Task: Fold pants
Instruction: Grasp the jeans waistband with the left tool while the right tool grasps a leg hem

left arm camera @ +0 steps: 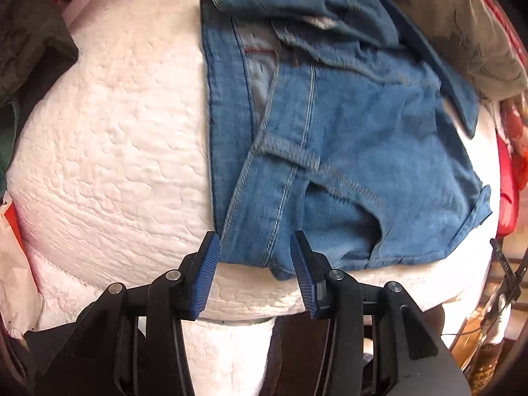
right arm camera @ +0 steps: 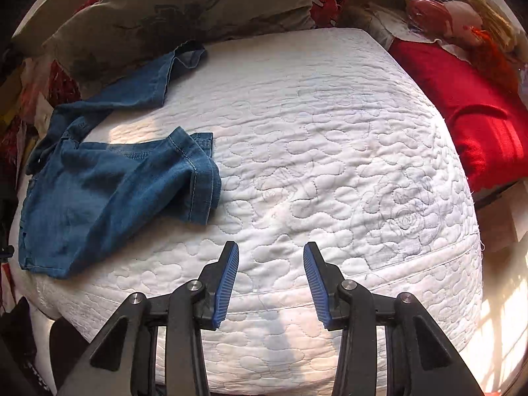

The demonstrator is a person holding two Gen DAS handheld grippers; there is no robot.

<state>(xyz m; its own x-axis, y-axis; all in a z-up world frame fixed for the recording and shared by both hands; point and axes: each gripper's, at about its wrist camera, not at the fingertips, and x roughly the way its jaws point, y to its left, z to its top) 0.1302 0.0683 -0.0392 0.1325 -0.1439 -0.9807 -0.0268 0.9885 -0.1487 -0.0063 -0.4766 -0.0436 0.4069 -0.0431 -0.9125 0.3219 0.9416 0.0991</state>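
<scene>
A: Where are the pants (left arm camera: 330,138)?

B: Bunched on the white quilted mattress (right arm camera: 330,151) — partly folded, one leg trailing toward the pillow (right arm camera: 171,10).

A: Tongs?

B: My left tongs (left arm camera: 254,247) gape at the near denim edge, holding nothing; right tongs (right arm camera: 270,257) apart over bare quilt.

A: Handling?

B: Soft, floppy denim, probably weighty — I'd pinch thick hems or waistband.

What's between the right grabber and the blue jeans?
Only bare white quilted mattress. In the right wrist view, the open right gripper hovers apart from the jeans, with nothing lying between them.
</scene>
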